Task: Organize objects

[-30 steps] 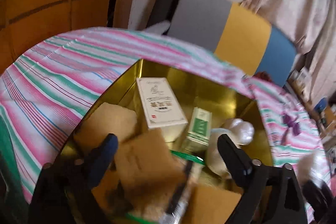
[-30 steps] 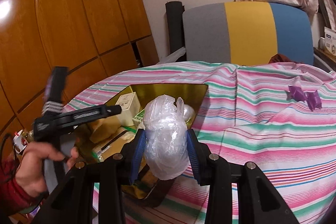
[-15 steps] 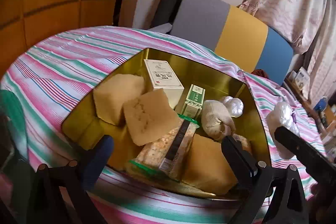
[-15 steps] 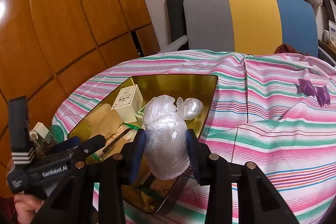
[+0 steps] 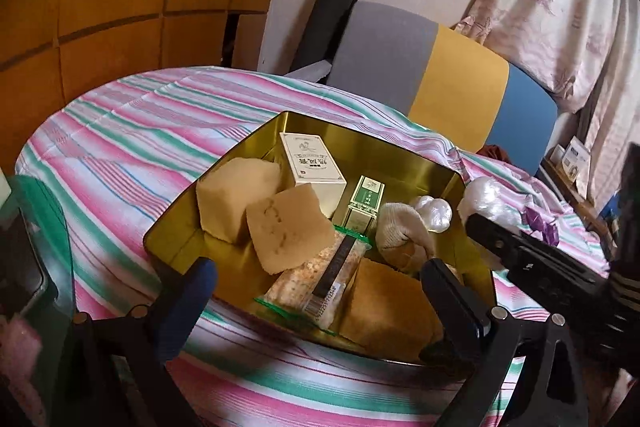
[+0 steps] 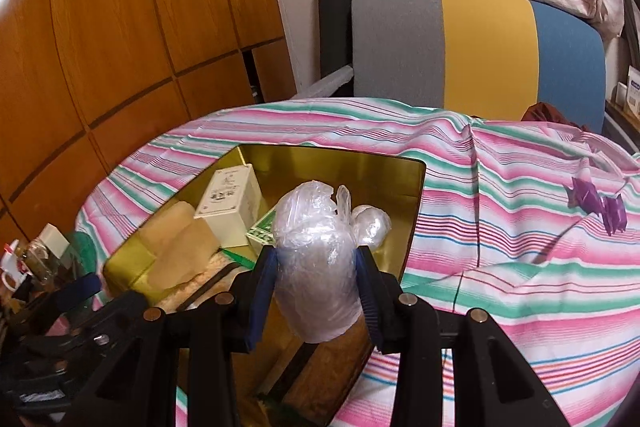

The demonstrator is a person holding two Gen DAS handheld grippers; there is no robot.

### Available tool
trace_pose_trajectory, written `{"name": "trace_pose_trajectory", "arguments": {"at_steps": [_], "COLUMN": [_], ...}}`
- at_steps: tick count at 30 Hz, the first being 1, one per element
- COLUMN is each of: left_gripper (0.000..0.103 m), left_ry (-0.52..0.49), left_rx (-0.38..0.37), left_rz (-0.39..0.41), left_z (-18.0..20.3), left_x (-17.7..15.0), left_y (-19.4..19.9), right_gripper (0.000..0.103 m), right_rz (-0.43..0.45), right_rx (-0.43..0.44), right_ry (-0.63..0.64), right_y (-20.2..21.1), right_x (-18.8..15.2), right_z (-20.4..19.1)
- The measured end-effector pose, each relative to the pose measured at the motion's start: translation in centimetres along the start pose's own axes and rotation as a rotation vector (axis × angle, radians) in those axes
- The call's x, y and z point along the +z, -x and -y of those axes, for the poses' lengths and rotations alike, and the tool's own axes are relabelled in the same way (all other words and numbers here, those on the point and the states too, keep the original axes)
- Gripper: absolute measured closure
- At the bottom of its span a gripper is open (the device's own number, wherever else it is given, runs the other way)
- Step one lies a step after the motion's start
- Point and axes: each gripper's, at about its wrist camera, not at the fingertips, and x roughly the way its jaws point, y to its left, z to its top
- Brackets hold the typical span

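- The right gripper is clenched on a clear plastic-wrapped bundle, one pad on each side. The bundle stands upright, long axis vertical, its knotted top pointing up and its rounded bottom hanging below the pads.
- The bundle hangs over the near right part of a gold tin, which sits on a striped tablecloth.
- The left gripper is released, its jaws spread wide with nothing between them, just outside the tin's near edge.
- Compared with a second ago, the left gripper has pulled back from above the tin's contents to its near rim, and the right gripper's view has drawn closer to the tin.
- Inside the tin: a cream box at the far side, a green box to its right, two tan blocks at the left, a clear packet of pale grains near the middle, a brown block at the near right, a whitish cloth pouch and a small shiny wrapped ball.
- Small purple objects lie on the cloth, well apart to the right.
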Motion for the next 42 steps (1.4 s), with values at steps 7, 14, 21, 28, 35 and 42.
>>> {"name": "trace_pose_trajectory", "arguments": {"at_steps": [7,14,21,28,35,42], "left_gripper": [0.000,0.000,0.000,0.000,0.000,0.000], "left_ry": [0.013,0.038,0.029,0.021,0.003,-0.038], "left_rx": [0.004,0.010,0.010,0.002,-0.015,-0.035], "left_rz": [-0.012,-0.021,-0.047,-0.053,-0.067,-0.089], "left_z": [-0.3,-0.6,-0.2,0.2,1.0,2.6], "left_x": [0.0,-0.4,-0.9,-1.0,-1.5,-2.3], "left_y": [0.0,-0.1,-0.4,-0.3,-0.1,0.0], "right_gripper": [0.059,0.056,0.056,0.056,0.056,0.056], "right_rz": [-0.069,-0.047,-0.053,-0.035,-0.023,-0.011], "right_rx": [-0.055,-0.079,-0.085,-0.096,-0.120,-0.153], "right_ry": [0.013,-0.017,-0.037,-0.021,-0.001,-0.024], "right_y": [-2.4,-1.2,-0.9,-0.1,0.8,1.8], "right_x": [0.2,-0.5,-0.4,0.1,0.2,0.2], "right_z": [0.3,1.4,1.3,0.9,1.2,3.4]}}
